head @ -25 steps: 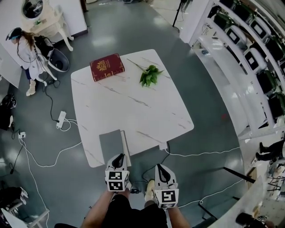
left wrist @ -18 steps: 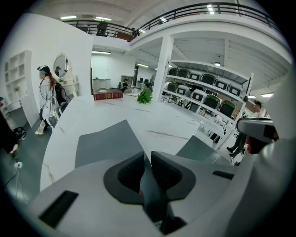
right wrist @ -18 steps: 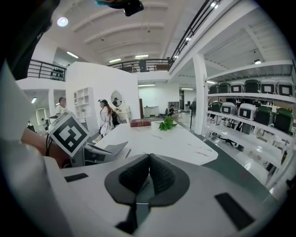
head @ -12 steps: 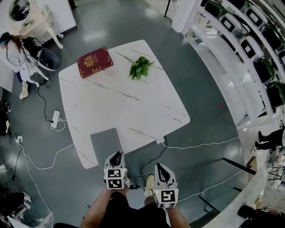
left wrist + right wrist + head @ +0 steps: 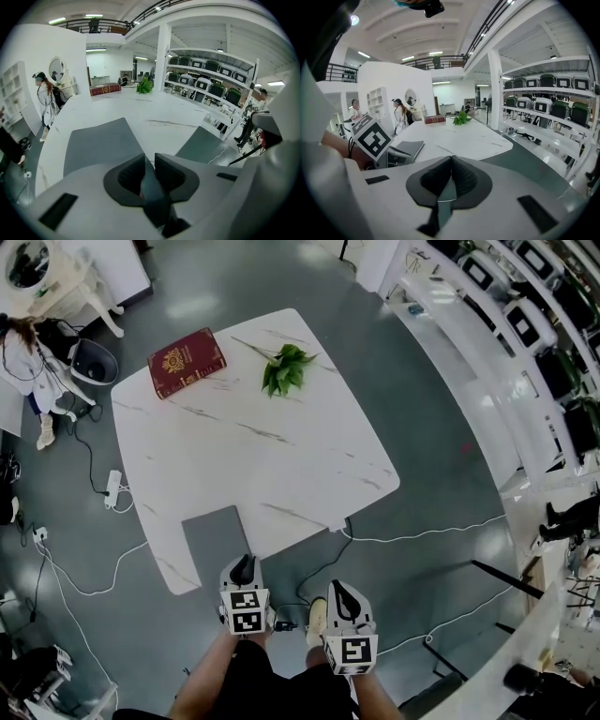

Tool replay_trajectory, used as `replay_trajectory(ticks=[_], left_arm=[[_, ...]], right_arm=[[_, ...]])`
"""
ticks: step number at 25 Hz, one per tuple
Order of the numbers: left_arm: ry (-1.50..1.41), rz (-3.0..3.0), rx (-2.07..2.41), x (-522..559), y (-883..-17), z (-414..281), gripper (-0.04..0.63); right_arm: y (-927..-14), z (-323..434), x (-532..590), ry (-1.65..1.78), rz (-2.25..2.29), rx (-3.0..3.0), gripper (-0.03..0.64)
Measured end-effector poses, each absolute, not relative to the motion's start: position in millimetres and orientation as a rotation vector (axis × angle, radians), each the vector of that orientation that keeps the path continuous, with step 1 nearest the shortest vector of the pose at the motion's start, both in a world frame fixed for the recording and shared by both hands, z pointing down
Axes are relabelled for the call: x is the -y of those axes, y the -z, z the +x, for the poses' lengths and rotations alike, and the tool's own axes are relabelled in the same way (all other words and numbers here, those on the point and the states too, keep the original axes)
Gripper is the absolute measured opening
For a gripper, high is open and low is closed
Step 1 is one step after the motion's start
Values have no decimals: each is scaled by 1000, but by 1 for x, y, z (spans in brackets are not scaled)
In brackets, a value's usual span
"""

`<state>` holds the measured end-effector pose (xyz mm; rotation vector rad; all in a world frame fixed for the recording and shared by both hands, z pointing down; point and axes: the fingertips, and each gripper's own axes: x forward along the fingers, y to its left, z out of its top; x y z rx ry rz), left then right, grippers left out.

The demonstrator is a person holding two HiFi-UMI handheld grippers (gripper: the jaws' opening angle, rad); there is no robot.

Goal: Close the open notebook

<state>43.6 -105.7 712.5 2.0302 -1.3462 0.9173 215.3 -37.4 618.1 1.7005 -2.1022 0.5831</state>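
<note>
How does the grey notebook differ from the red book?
The grey notebook is plain; the red book is dark red with a gold emblem. The notebook lies at the table near edge, the book at the far corner. The notebook looks thinner. Both lie flat, closed.

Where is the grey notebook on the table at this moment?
In the head view the grey notebook lies flat at the near left edge of the white table, far from the red book and the green sprig.
</note>
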Motion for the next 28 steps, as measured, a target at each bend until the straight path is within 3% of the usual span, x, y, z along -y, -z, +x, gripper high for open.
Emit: replay_trajectory(ticks=[9,12,13,28], left_arm=[[-885,2017,1341,105,-715,46,99],[-821,2022,1280,102,-712,55,201],[-822,2022,1274,102,-712,57,209],[-758,2086,1382,100,-656,61,210]], right_arm=[[-615,218,40,-575,1701,2116,17],[-611,220,38,-566,1701,2117,17],[-610,221,37,-564,1701,2116,17],[-576,230,23,-480,1710,2166,17]])
